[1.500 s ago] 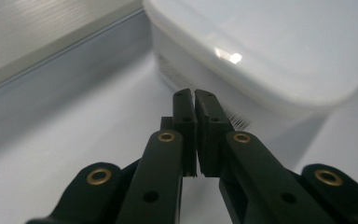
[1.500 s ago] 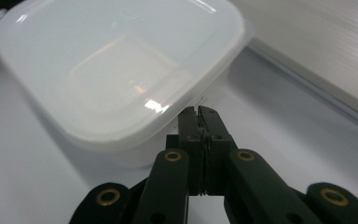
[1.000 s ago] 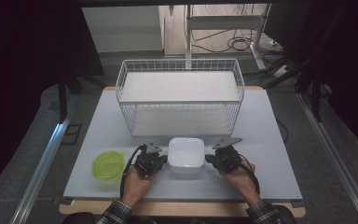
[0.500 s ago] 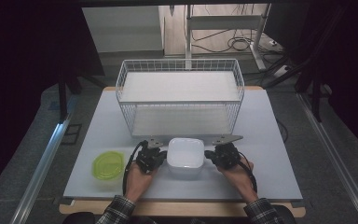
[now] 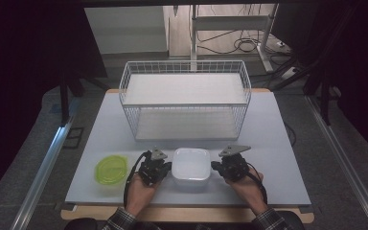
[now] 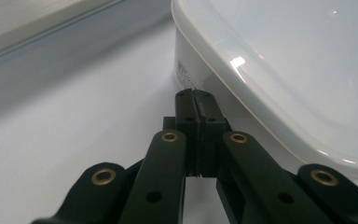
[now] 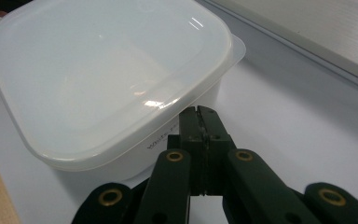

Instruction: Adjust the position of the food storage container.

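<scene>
A white plastic box with a closed lid stands on the near part of the table, between the two grippers. The left gripper is just beside the left wall of the box, and the right gripper is just beside its right wall, so the box sits in the middle with one gripper on each side.

In the left gripper view the two black jaws are pressed together with nothing between them, and their tip is at the lower side wall of the box, under the rim of the lid; I cannot tell if it touches. In the right gripper view the jaws are also fully closed and hold nothing; their tip is right at the side wall of the box, below the lid's edge.

A wire basket stands behind the box, farther from the person. A round green lid lies on the table to the left of the left hand.
</scene>
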